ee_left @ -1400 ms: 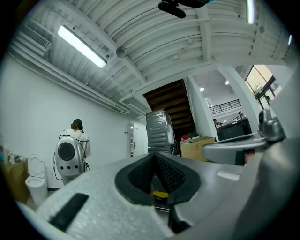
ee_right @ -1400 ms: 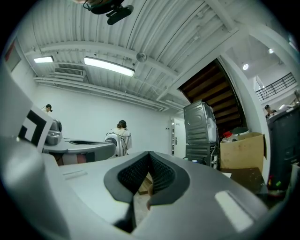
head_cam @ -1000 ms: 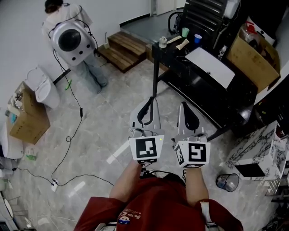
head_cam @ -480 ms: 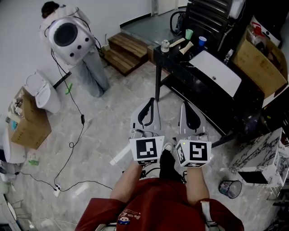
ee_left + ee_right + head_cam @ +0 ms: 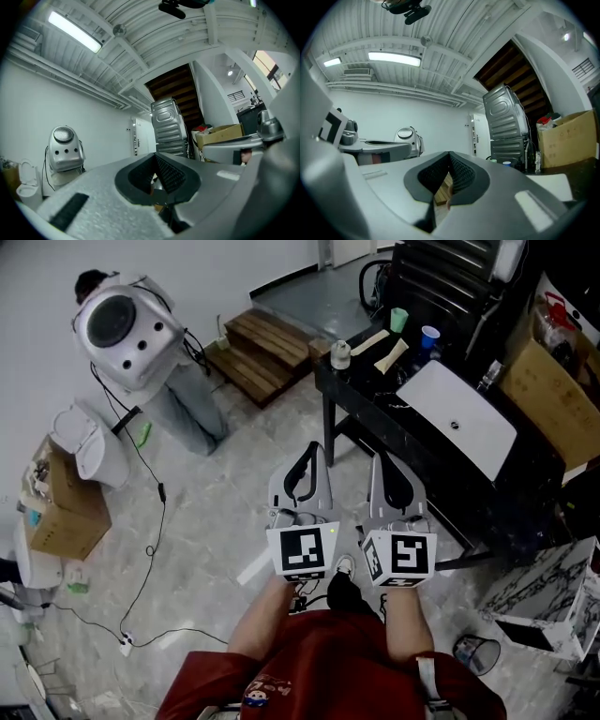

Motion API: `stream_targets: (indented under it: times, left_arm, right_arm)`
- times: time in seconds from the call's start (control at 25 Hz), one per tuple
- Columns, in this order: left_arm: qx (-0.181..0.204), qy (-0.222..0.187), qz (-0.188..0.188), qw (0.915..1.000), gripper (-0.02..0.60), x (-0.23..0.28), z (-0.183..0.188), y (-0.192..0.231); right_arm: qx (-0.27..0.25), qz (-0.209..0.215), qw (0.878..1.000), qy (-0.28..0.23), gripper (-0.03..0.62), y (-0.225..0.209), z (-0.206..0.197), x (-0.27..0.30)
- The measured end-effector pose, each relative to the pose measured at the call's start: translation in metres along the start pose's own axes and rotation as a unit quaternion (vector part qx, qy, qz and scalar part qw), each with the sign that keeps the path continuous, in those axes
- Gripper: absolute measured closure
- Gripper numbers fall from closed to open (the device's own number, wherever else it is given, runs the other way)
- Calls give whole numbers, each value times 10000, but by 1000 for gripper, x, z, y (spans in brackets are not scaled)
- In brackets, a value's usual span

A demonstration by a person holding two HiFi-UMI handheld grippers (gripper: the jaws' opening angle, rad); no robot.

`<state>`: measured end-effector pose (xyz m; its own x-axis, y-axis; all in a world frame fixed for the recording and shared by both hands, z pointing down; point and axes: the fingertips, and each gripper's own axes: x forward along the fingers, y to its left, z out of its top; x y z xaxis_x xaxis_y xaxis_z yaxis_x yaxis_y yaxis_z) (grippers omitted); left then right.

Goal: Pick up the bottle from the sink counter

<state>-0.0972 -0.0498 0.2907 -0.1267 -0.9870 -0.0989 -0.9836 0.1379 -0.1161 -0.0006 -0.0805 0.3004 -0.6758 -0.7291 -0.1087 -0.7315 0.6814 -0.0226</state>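
Observation:
The black sink counter [image 5: 375,390] with a white basin [image 5: 457,418] stands ahead and to the right in the head view. A small clear bottle [image 5: 487,377] stands at the basin's far edge; in the right gripper view the bottle [image 5: 537,159] shows beside a cardboard box. My left gripper [image 5: 314,450] and right gripper [image 5: 379,459] are held side by side over the floor, short of the counter's near corner. Both are shut with nothing in them. From its own camera the left gripper [image 5: 157,155] shows pads pressed together, and so does the right gripper [image 5: 449,154].
On the counter's left end are a pale roll [image 5: 340,352], a green cup [image 5: 399,320] and a blue cup [image 5: 430,337]. Wooden steps [image 5: 267,343] lie beyond. A person with a white round pack [image 5: 127,324] stands far left. Cables [image 5: 150,531], cardboard boxes [image 5: 61,507] and a wire bin [image 5: 473,652] are on the floor.
The counter and basin have slid lower and nearer in the head view as the person steps forward. Both grippers stay shut, side by side.

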Motion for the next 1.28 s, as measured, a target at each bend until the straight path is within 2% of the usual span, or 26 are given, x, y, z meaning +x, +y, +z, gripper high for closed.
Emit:
stream_targets:
  times: [0.32, 0.56, 0.96, 1.28]
  left_arm:
    - [71, 91, 96, 9999, 578, 103, -8, -3]
    - [68, 67, 136, 9999, 578, 156, -14, -6]
    - [15, 213, 142, 9997, 578, 201, -37, 7]
    - [-42, 249, 51, 9997, 578, 263, -60, 30]
  right_arm:
    - [153, 50, 9999, 13, 592, -65, -5, 83]
    - [154, 6, 9999, 64, 592, -104, -13, 120]
    - [92, 23, 9999, 137, 592, -118, -27, 165]
    - [-56, -115, 9997, 191, 592, -134, -36, 224]
